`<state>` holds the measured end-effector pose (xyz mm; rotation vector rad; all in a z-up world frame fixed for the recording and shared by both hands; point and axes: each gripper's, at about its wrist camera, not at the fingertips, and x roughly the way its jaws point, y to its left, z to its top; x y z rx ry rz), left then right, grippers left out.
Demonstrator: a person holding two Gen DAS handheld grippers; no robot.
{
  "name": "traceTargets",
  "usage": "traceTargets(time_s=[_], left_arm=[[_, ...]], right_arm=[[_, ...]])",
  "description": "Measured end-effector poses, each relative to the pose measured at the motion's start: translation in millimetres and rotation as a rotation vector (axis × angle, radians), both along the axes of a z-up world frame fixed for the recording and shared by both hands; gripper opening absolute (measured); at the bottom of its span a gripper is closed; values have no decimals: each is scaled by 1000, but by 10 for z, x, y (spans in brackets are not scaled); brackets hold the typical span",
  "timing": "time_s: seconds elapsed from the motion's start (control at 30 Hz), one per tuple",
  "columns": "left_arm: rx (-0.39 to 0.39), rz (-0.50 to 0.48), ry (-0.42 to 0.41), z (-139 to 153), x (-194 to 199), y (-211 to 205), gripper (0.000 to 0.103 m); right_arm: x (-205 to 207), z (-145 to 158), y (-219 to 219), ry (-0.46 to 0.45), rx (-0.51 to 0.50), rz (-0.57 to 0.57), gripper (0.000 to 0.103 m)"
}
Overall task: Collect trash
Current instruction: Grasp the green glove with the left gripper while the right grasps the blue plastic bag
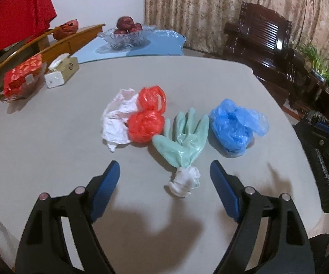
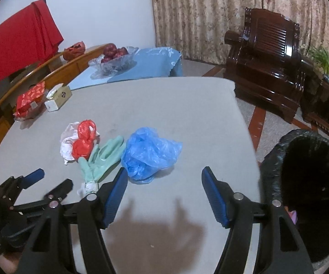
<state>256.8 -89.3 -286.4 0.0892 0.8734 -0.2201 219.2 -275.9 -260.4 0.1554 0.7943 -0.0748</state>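
Bin [image 2: 306,196] (right view only) beside table [image 2: 164,105].

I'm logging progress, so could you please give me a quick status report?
Left gripper and right gripper open, empty. Green glove, blue bag, red bag, white wrapper on table. Bin clear.

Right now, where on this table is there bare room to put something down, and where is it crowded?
Bare grey table lies beyond the blue bag toward the fruit bowl, and in front near both open grippers. The middle is crowded: white bag, red bag, green glove and blue bag lie close together. The left edge holds a tissue box and red packet.
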Motion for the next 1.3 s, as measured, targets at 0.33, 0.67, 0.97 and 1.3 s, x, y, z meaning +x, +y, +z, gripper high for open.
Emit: traceTargets(time_s=[0.33, 0.67, 0.97, 1.3], left_arm=[[11, -32, 49, -346, 313, -147, 64], [-2, -108, 50, -498, 411, -283, 32], [-45, -110, 37, -468, 375, -218, 21], [-25, -102, 17, -266, 283, -229, 20]], right_arm=[[426, -372, 1, 47, 10, 4, 66], [690, -640, 48, 82, 21, 20, 66], [792, -678, 106, 90, 51, 74, 32], [657, -425, 51, 54, 53, 77, 0]])
